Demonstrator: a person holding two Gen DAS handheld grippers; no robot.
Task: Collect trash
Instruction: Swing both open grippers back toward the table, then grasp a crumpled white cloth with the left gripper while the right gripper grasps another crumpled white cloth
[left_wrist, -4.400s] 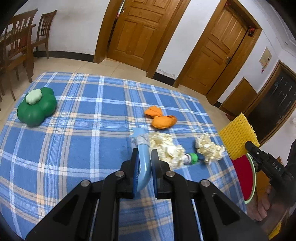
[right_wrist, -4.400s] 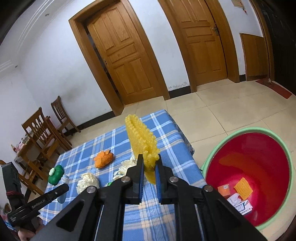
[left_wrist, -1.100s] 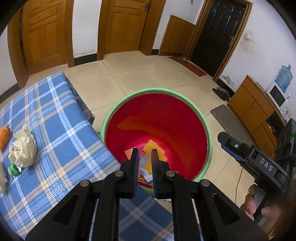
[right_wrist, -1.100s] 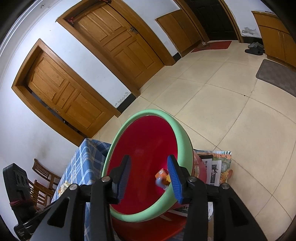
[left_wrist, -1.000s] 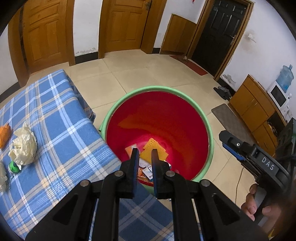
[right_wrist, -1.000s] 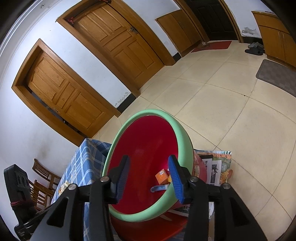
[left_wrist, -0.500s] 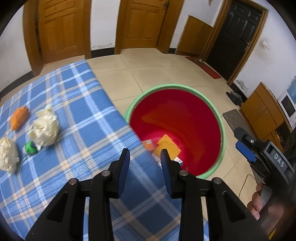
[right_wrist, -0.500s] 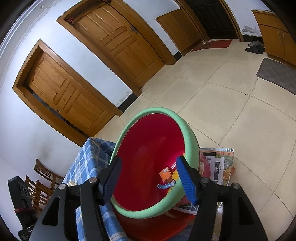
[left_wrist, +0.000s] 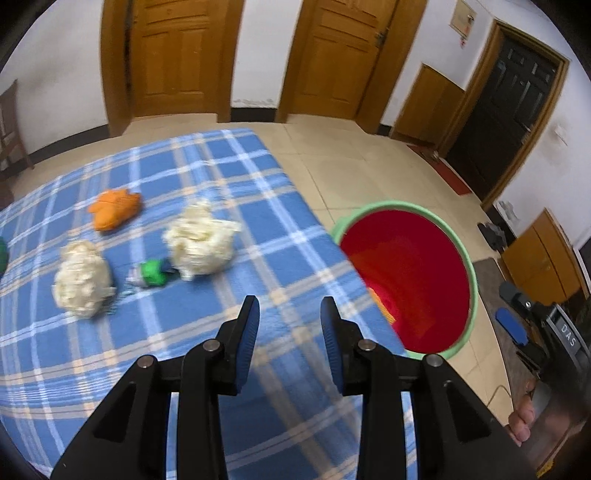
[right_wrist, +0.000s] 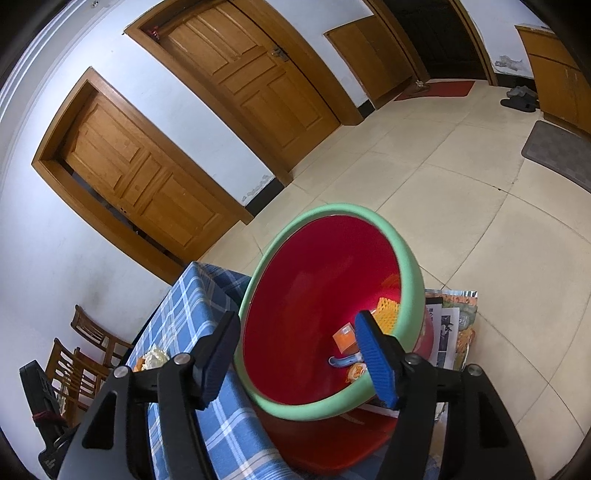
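Swung back from the red bin (left_wrist: 406, 273) to the blue plaid table (left_wrist: 221, 177), your left gripper (left_wrist: 290, 314) hangs wide and empty, nearer than the right gripper (right_wrist: 295, 347), also spread empty over the bin, to the crumpled paper wad (left_wrist: 201, 242) lying ahead-left, no clear long axis.

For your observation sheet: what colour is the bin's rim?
Light green rim around a red inside, clearest in the right wrist view.
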